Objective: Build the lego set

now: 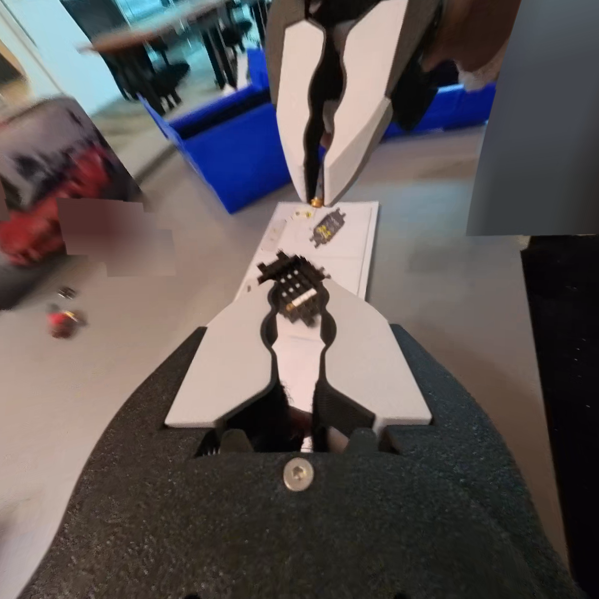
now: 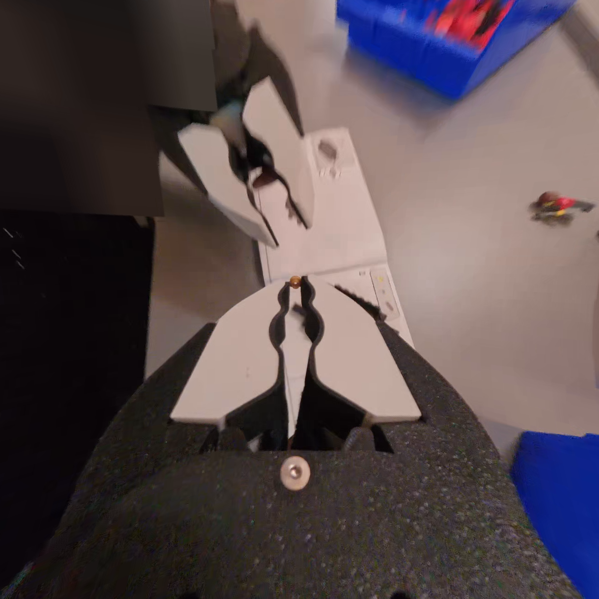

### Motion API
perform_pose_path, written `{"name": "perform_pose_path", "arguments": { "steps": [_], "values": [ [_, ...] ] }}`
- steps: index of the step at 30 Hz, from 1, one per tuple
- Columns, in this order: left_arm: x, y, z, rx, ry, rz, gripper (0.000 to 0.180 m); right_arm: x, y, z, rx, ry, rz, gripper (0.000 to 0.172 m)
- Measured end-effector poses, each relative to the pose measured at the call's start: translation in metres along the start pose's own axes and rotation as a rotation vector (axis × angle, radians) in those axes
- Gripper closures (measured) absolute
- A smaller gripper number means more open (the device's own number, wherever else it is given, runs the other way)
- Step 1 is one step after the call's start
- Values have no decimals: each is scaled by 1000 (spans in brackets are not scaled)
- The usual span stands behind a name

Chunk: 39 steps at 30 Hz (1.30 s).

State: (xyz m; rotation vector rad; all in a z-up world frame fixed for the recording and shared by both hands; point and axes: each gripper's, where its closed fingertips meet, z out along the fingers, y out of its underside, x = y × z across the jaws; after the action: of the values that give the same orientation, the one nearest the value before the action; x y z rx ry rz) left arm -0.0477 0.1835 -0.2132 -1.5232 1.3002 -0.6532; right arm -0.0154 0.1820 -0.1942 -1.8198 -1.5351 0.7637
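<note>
White sheet (image 1: 350, 240): faint printed marks at 12 o'clock on the bench (image 1: 162, 340), too blurred to read.
Dark flat part (image 1: 327, 228): yellow markings on its face, not legible.
Blue bins (image 1: 240, 155): no readable signs.

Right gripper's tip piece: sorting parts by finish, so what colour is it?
Brass-gold, clearest in the right wrist view.

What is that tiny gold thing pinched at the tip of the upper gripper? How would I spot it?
Start at the white sheet of paper on the grey table. Above its far end hangs the right gripper, its white fingers pointing down. At their very tips sits a small brass-coloured piece, round-ended, the only gold thing held up off the paper; the dark flat part nearby lies on the sheet.
</note>
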Motion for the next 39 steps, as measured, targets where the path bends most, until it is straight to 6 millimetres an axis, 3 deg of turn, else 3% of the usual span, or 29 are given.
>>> {"name": "perform_pose_path", "arguments": {
  "steps": [6, 9, 15, 21, 27, 39],
  "values": [
    [14, 28, 18, -148, 96, -132, 161, 12, 53, 33, -349, -68, -178, 165],
    [12, 33, 24, -177, 59, -116, 172, 20, 67, 39, -429, -96, -203, 165],
    [12, 30, 29, -168, 29, -105, 173, 19, 68, 45, -475, -159, -185, 165],
    [3, 49, 31, -290, -59, 24, 173, 20, 73, 50, -511, -148, -111, 165],
    [11, 41, 34, -207, 18, -83, 174, 21, 76, 51, -561, -140, -39, 165],
    [15, 45, 41, -216, 36, -82, 173, 16, 79, 51, -601, -233, 20, 165]
  ]
}}
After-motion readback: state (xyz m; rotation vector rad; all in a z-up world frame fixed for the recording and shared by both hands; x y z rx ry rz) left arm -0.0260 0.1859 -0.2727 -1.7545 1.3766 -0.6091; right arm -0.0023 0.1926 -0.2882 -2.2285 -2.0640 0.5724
